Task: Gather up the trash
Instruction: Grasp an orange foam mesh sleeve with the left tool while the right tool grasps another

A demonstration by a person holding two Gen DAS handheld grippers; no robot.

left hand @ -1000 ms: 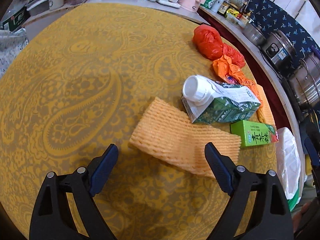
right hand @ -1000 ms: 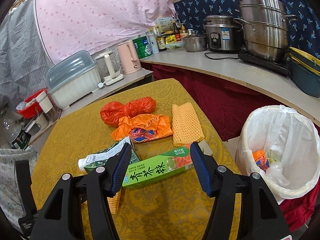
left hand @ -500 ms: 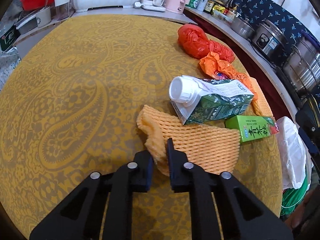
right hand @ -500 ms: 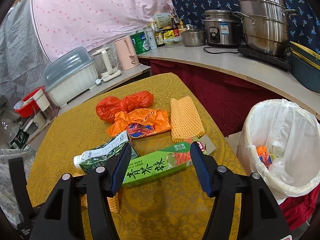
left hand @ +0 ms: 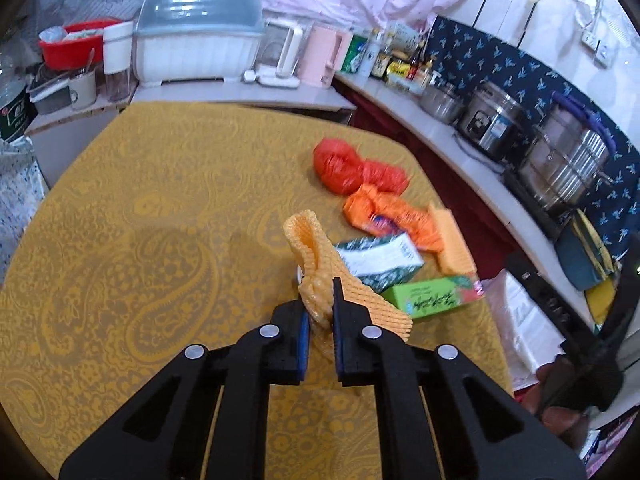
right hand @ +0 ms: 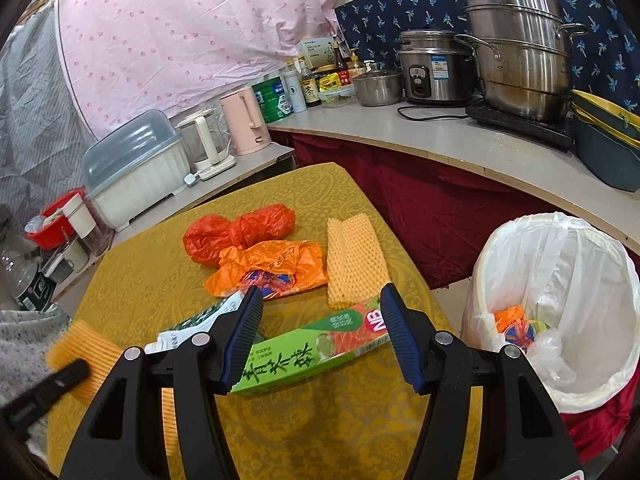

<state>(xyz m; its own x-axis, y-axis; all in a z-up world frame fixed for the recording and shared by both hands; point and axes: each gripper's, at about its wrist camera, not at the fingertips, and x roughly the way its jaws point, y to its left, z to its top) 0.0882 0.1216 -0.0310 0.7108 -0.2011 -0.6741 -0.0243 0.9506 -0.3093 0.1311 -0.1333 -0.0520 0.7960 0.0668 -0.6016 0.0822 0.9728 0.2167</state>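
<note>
From my left wrist: my left claw (left hand: 320, 316) is pinched nearly closed on the bunched edge of a foam net (left hand: 320, 264); the net stands up from between my fingers and trails to the right, its far part over the table (left hand: 140, 220); just beyond it lie a carton (left hand: 380, 260) and a green box (left hand: 432, 298), blurred; farther off sit an orange bag (left hand: 392, 216), a red bag (left hand: 352, 168) and a second net (left hand: 452, 240) near the table's right edge.

From my right wrist: my right claw (right hand: 320, 328) is spread wide and grips nothing; the green box (right hand: 312, 352) lies crosswise between my fingers, whether they touch it I cannot tell; the carton (right hand: 200, 320) shows behind my left finger; past them are the orange bag (right hand: 272, 264), the red bag (right hand: 236, 232) and the second net (right hand: 352, 260), flat on the cloth; the bin (right hand: 560, 300), lined in white, stands off the table to the right with some scraps inside; the pinched net (right hand: 84, 356) shows at far left.
</note>
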